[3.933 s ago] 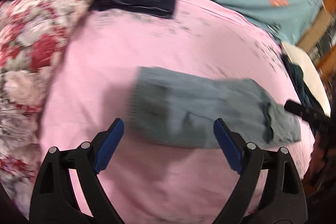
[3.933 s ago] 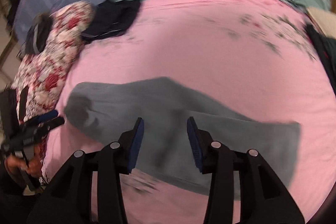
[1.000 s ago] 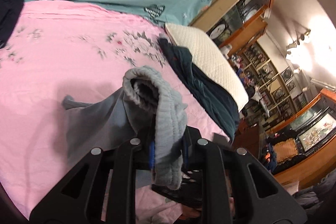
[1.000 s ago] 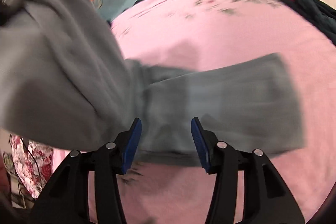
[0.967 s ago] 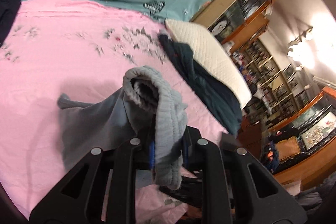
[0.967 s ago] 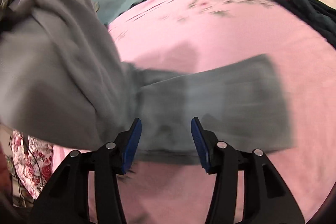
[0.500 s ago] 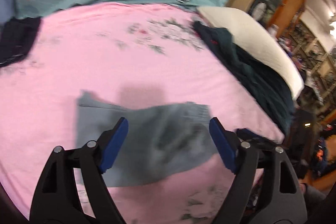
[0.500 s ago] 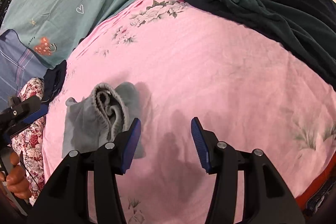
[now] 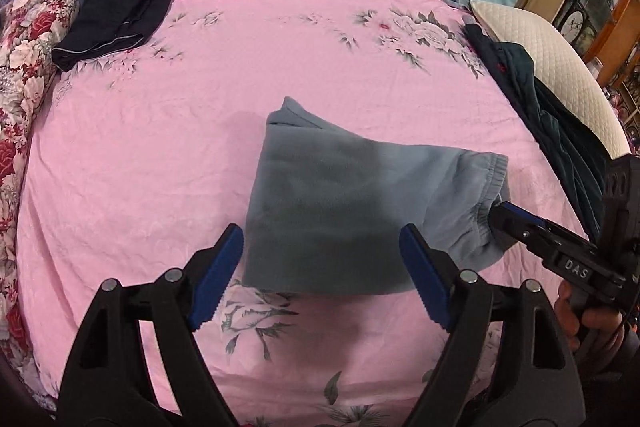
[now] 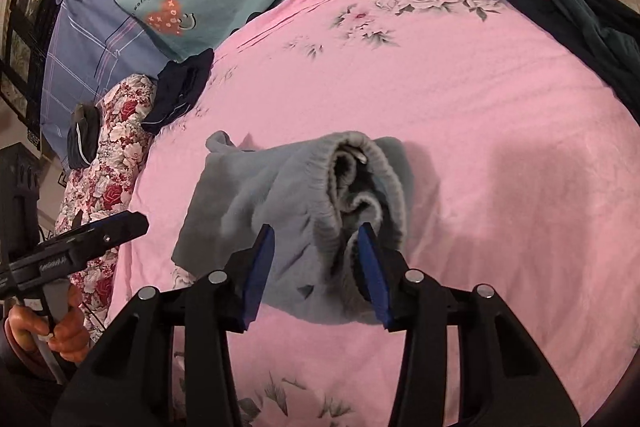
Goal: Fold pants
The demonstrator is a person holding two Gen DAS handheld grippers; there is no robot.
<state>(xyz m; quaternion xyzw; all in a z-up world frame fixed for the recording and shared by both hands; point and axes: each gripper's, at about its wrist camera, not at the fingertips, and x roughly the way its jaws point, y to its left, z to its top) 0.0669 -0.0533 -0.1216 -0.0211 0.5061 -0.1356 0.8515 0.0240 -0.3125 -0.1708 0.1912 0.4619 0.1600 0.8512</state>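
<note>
The grey pants (image 9: pixel 360 203) lie folded up in the middle of the pink bed (image 9: pixel 160 147). The left claw (image 9: pixel 320 267) is wide open above them and holds nothing. The right claw (image 10: pixel 316 263) is closing around the waistband (image 10: pixel 360 187) end. Dark clothes (image 9: pixel 116 19) lie far left.

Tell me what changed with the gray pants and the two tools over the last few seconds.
The gray pants, earlier spread long across the pink sheet, now lie folded over. The left tool let go of the waistband it had lifted and stands open. The right tool is closing at the waistband end. The dark folded clothes stayed put.
</note>
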